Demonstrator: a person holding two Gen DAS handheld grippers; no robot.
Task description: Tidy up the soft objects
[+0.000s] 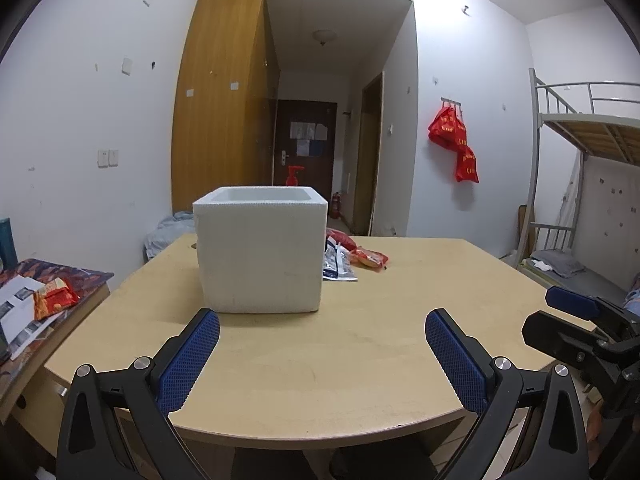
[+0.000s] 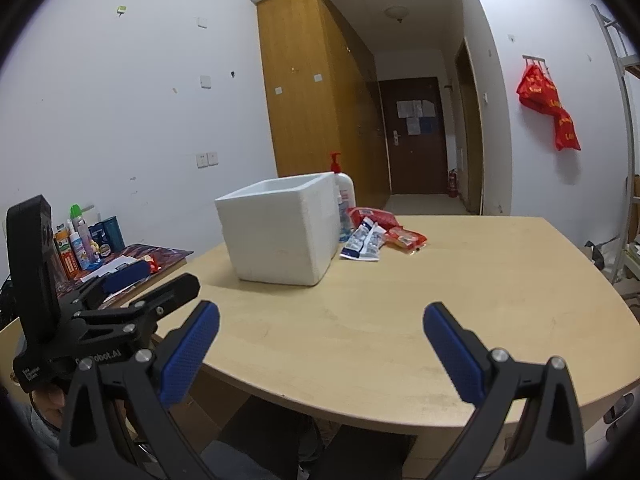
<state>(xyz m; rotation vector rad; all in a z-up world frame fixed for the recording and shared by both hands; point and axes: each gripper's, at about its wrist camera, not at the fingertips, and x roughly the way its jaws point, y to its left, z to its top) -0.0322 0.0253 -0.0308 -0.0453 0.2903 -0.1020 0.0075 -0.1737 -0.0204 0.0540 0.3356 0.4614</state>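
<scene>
A white foam box [image 1: 260, 250] [image 2: 282, 228], open at the top, stands on the light wooden table [image 1: 360, 344] [image 2: 400, 320]. Behind its right side lie soft packets: a blue-and-white pouch [image 1: 339, 266] [image 2: 365, 240], a red bag [image 1: 340, 238] [image 2: 372, 216] and an orange-red snack packet [image 1: 370, 257] [image 2: 408, 238]. My left gripper [image 1: 322, 320] is open and holds nothing, a short way in front of the box. My right gripper [image 2: 321, 316] is open too, nearer the table's front edge, and its fingertip [image 1: 572, 302] shows at the right of the left wrist view.
A pump bottle [image 2: 344, 196] stands behind the box. A lower side table [image 1: 48, 292] [image 2: 132, 260] on the left carries papers, a red snack packet [image 1: 54, 298] and several bottles [image 2: 82, 240]. A bunk bed [image 1: 580, 184] stands at the right.
</scene>
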